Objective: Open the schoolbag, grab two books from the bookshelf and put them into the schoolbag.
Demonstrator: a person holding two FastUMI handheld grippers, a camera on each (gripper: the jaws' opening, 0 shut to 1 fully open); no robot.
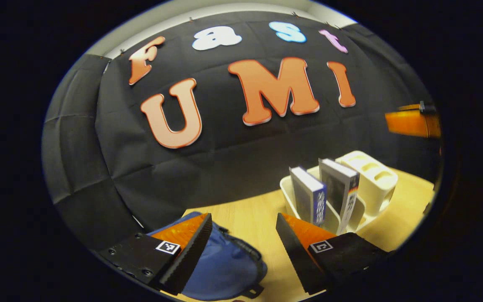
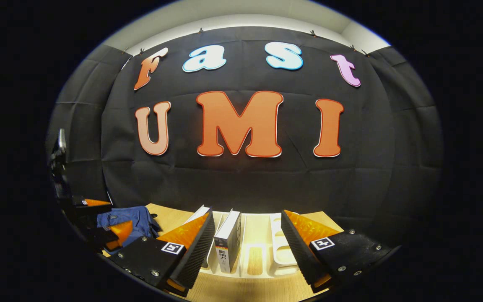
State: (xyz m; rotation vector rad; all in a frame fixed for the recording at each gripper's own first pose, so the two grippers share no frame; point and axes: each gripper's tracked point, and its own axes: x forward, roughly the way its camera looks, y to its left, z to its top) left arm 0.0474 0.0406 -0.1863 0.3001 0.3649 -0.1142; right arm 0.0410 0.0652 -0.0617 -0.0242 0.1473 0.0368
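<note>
In the left gripper view my left gripper is open above the table, with the blue schoolbag lying under and just beyond its left finger. Two books stand upright in the cream bookshelf rack to the right of the bag. In the right gripper view my right gripper is open, facing the rack. One book stands between its fingers without touching them; the other book peeks out behind the left finger. The left gripper hovers at the far left over the schoolbag.
The wooden table carries the bag and rack. The black cloth wall stands close behind the rack. An orange finger of the right gripper shows at the right edge of the left gripper view.
</note>
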